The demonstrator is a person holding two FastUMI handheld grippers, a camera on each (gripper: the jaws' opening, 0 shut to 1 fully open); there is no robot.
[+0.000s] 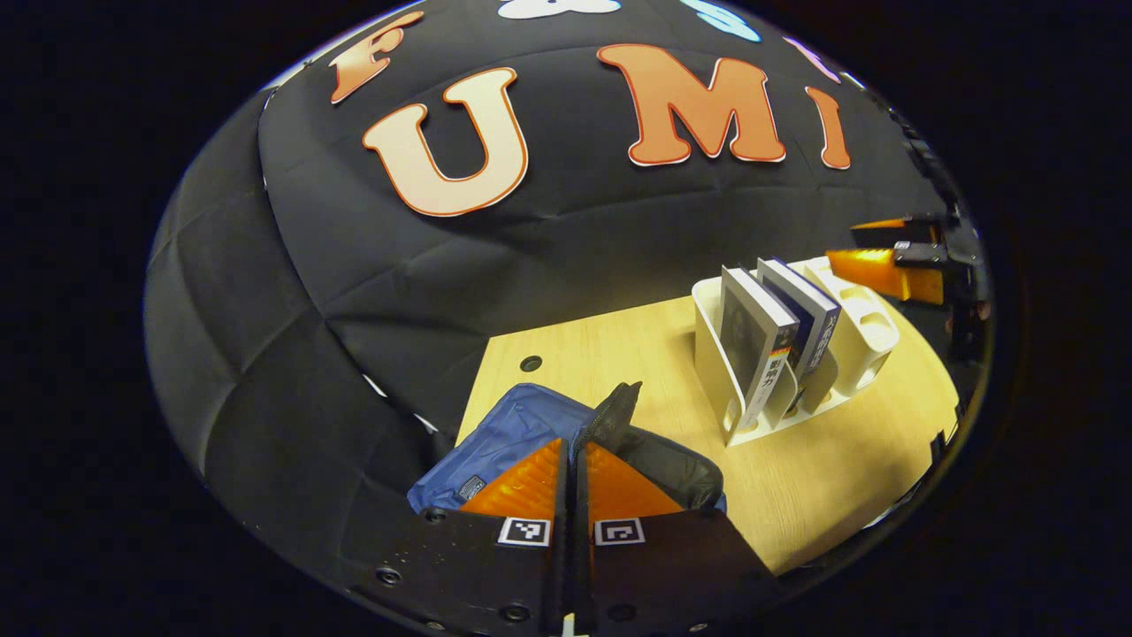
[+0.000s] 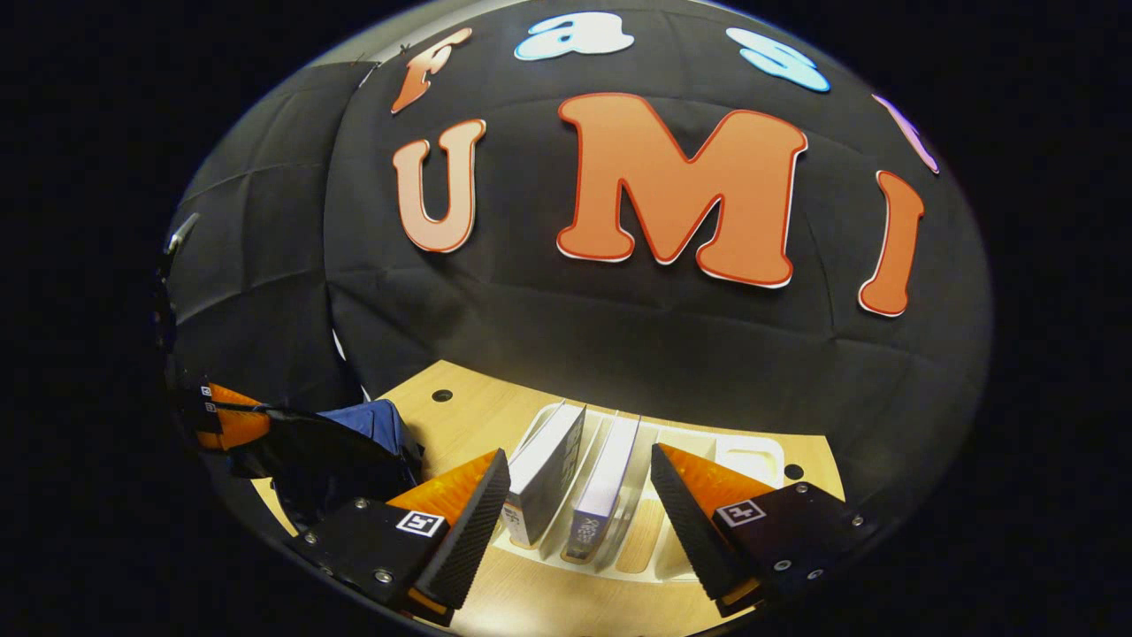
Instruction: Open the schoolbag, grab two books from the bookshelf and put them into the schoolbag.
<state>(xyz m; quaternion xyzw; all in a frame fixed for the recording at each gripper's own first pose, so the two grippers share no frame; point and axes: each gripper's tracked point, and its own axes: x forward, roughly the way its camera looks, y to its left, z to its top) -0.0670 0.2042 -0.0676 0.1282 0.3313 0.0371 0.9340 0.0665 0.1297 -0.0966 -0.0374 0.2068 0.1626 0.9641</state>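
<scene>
Left gripper (image 1: 570, 460) pinching schoolbag (image 1: 522, 433) flap | right gripper (image 2: 579, 495) wide over books (image 2: 575, 478) | wooden table (image 1: 840, 460)

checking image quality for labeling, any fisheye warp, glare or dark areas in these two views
Left gripper view: the pale wooden table bows strongly at its edges, evenly lit; right gripper view: the white plastic book rack curves, bright sheen on the table behind it, the blue fabric schoolbag in shadow.
</scene>
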